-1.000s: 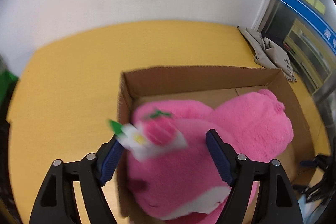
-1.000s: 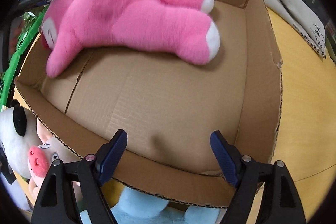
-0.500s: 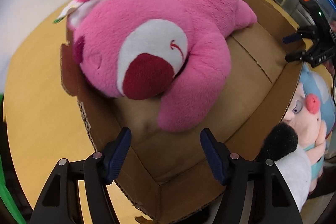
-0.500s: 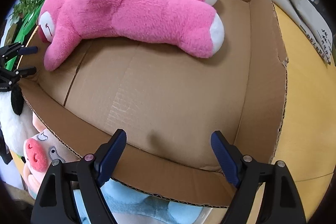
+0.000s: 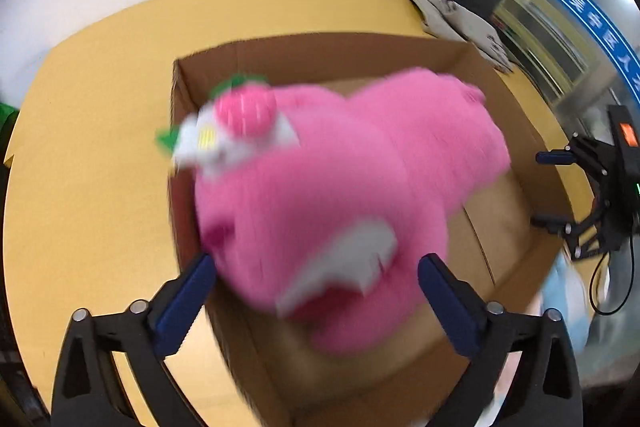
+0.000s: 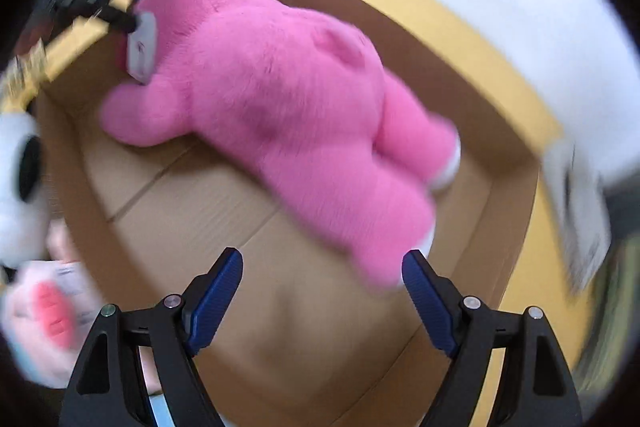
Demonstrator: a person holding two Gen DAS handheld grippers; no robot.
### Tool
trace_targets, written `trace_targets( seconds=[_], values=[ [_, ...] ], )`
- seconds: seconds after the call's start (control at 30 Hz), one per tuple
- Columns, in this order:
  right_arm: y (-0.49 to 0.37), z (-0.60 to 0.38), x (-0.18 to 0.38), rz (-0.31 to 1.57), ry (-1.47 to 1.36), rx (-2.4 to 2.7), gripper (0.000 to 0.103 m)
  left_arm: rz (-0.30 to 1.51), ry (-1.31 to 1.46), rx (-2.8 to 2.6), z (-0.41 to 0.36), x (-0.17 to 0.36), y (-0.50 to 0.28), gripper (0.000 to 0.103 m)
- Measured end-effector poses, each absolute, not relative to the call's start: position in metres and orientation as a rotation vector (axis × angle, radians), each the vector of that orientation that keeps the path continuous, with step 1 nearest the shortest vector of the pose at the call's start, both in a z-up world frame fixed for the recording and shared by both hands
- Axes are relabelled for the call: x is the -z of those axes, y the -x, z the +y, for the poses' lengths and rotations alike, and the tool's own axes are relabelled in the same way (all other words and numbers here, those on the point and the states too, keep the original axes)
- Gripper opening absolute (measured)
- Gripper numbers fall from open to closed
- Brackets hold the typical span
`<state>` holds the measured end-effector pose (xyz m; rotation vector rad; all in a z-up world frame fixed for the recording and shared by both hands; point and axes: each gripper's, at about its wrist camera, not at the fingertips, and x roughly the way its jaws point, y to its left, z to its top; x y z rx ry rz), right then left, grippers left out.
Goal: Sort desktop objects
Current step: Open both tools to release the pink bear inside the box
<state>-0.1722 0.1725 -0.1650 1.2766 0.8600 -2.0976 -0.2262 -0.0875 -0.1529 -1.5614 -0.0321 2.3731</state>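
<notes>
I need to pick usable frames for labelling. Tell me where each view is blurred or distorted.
Left wrist view: the pink plush bear is heavily motion-smeared, its face unreadable, while the left gripper fingers stay sharp; the cardboard box rim bows with fisheye curvature. Right wrist view: the bear is only mildly soft, but the edges streak badly, smearing the panda plush at left.

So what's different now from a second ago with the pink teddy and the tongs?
The left tongs are opening wide around the pink teddy bear's head; whether they touch it is too blurry to tell. The right tongs rolled, so their view of the cardboard box tilted. The bear stayed lying in the box, and the right tongs stayed open and empty.
</notes>
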Motion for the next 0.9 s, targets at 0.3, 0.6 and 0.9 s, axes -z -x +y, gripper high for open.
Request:
trace_targets(
  seconds=[0.3, 0.6, 0.9],
  values=[
    [0.242, 0.141, 0.202, 0.833, -1.254, 2.093, 0.056, -0.171, 1.545, -2.356, -0.105, 0.163, 0.246, 0.083],
    [0.231, 0.156, 0.156, 0.672, -1.103, 2.38, 0.038, -0.16, 1.303, -2.493, -0.089, 0.112, 0.276, 0.075],
    [0.24, 0.158, 0.177, 0.608, -1.311, 2.323, 0.078, 0.04, 1.402, -2.477, -0.081, 0.156, 0.294, 0.09]
  ],
)
